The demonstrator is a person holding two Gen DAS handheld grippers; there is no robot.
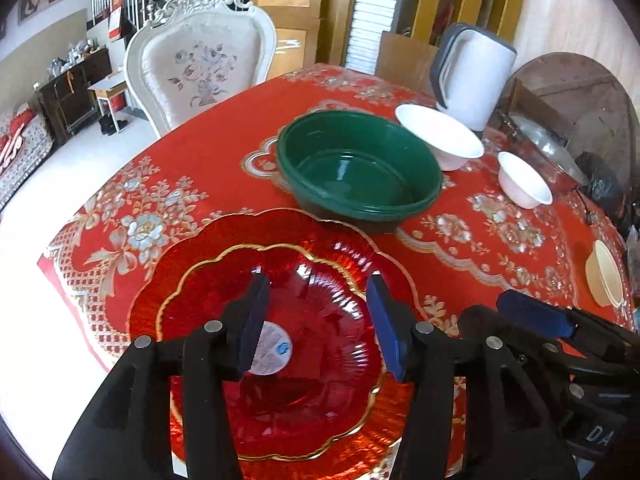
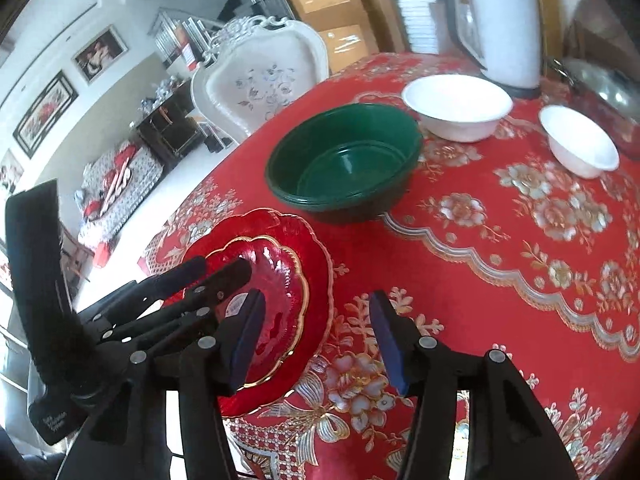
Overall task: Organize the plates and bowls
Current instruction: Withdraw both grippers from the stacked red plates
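Two claws hang parted and empty over the red plates (image 1: 276,360), which lie stacked low in frame; the left gripper (image 1: 318,322) sits directly above them, the right gripper (image 2: 316,340) just beside their rim; the green bowls (image 1: 360,172) wait mid-frame beyond, white bowl (image 2: 456,108) upper right; left looks nearer.

Cream bowl (image 1: 606,274) half behind the table's edge.

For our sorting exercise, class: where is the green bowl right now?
In both wrist views the green bowl sits mid-table on the red tablecloth, just beyond the red plate, with the large white bowl beside it.
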